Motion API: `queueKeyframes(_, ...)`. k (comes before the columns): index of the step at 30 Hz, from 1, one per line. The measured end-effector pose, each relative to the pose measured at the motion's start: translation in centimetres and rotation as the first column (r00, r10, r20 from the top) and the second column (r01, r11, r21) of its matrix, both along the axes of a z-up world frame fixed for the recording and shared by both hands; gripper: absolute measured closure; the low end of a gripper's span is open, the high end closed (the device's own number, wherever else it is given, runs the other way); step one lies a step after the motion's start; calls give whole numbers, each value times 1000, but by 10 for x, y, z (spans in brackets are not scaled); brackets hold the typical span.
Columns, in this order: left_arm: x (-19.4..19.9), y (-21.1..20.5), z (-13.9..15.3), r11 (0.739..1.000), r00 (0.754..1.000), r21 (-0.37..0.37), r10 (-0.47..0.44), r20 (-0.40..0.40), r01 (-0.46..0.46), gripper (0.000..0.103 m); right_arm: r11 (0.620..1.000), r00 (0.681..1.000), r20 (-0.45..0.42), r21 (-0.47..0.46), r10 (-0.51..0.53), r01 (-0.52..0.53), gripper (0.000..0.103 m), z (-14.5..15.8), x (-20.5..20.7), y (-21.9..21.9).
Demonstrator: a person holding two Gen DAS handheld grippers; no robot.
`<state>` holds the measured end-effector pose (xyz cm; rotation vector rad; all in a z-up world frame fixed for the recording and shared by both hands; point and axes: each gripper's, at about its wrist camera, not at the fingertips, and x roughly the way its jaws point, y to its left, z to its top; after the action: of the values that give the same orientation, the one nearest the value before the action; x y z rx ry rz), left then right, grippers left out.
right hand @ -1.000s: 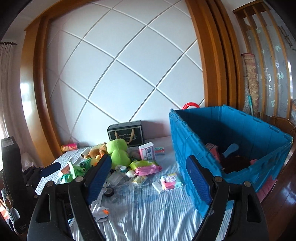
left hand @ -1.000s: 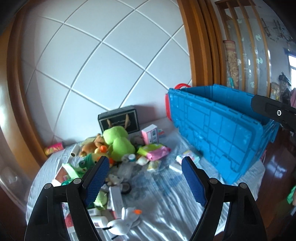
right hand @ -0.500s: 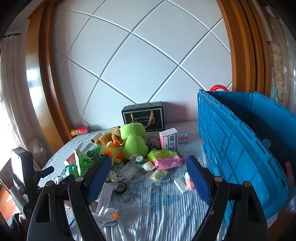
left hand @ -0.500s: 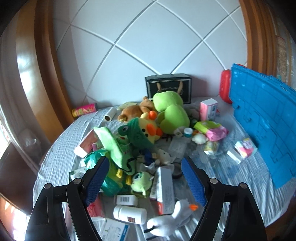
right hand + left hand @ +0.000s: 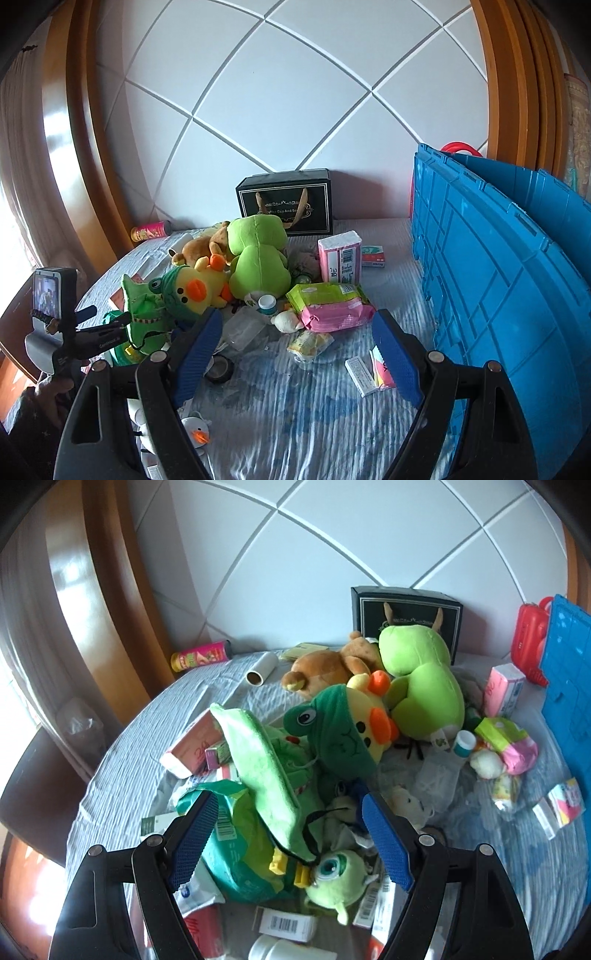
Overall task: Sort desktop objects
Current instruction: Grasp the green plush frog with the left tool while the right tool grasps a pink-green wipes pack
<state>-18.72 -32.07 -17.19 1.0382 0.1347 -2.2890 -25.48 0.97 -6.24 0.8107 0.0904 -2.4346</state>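
While the right gripper [image 5: 297, 354] hangs wide open and empty above the bare striped cloth of the round table [image 5: 332, 424], the left gripper [image 5: 290, 840] has swung in 1 second from facing the tall blue plastic crate [image 5: 498, 280] to hovering low over the near heap of clutter, its blue pads spread wide and holding nothing. Between its jaws now sit the crinkled green plastic pack with a barcode [image 5: 236, 853], a pale green plush flap [image 5: 266, 771] lying over it, and just beside them the small green one-eyed monster plush [image 5: 338, 873]. Behind this heap, the yellow duck plush in a green frog hood [image 5: 354, 727], the big lime green plush [image 5: 424, 679] and the brown bear plush [image 5: 325, 670] lie piled together in front of the black gift box with gold lettering [image 5: 406, 616]. That shift reads as the left side choosing its next pick from the near pile, with the crate well apart at the right edge of the table as the likely destination. Nothing is gripped yet, and most items are not yet sorted. Because the flap overlaps the pack, a closing pinch could catch both at once. The right gripper looks idle, nearest the small white and pink cartons [image 5: 369, 369] by the crate wall.
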Motion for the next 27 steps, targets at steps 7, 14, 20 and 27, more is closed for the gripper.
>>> queueKeyframes(7, -26, -26, -20, 999, 999, 42, -4, 32, 2, 22, 998, 999, 24, 37, -47, 46, 20, 2, -5, -20)
queueKeyframes(14, -36, -59, -38, 996, 998, 94, -2, 58, -4, 22, 995, 994, 61, 47, -94, 91, 20, -3, -7, -38)
queueKeyframes(20, -40, -73, -56, 994, 996, 112, 3, 90, -13, 25, 994, 989, 107, 59, -101, 95, 20, -30, -26, -51)
queueKeyframes(27, -44, -78, -57, 988, 997, 156, -2, 75, -10, 96, 992, 974, 203, 94, -103, 85, 20, -75, -87, -58)
